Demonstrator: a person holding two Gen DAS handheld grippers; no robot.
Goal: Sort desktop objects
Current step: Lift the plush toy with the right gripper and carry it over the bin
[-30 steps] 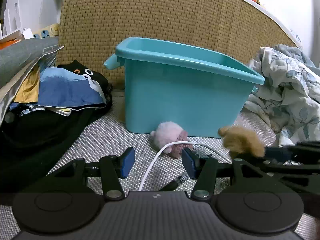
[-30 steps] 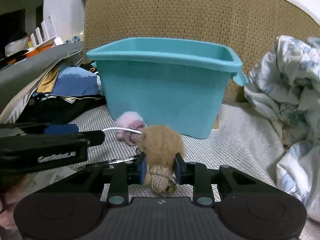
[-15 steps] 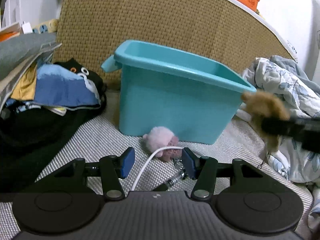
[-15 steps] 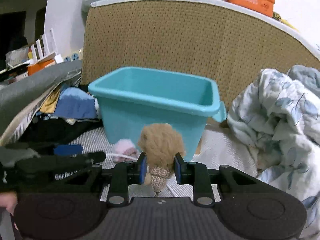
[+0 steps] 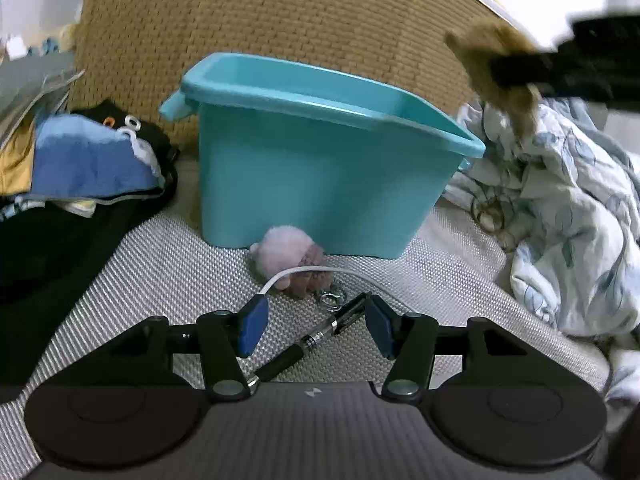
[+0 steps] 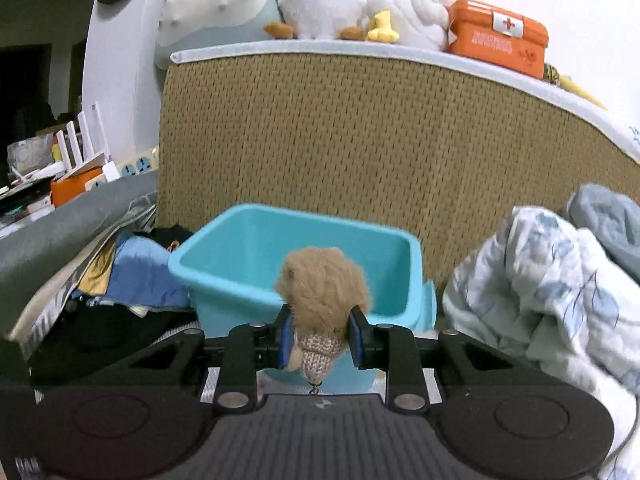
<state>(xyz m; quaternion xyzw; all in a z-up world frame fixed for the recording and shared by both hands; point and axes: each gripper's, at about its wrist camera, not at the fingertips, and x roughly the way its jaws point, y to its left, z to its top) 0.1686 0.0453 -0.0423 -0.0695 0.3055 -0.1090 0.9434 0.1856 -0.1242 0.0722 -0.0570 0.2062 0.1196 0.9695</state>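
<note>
Soft, dim indoor light, strong fisheye bending at edges, motion blur top right.

Grey woven mat (image 5: 168, 264) covers surface, woven rattan headboard (image 5: 280, 12) behind. Teal plastic bin (image 5: 312, 184) stands upright on mat near headboard. Pink plush keychain (image 5: 286, 258) lies touching bin's front base, its metal rings (image 5: 332, 296) just beside. White cable (image 5: 320, 270) runs over plush. Black pen (image 5: 308, 342) lies on mat near rings. Pile of dark and blue clothes (image 5: 80, 168) at left edge; crumpled floral quilt (image 5: 560, 208) at right.
</note>
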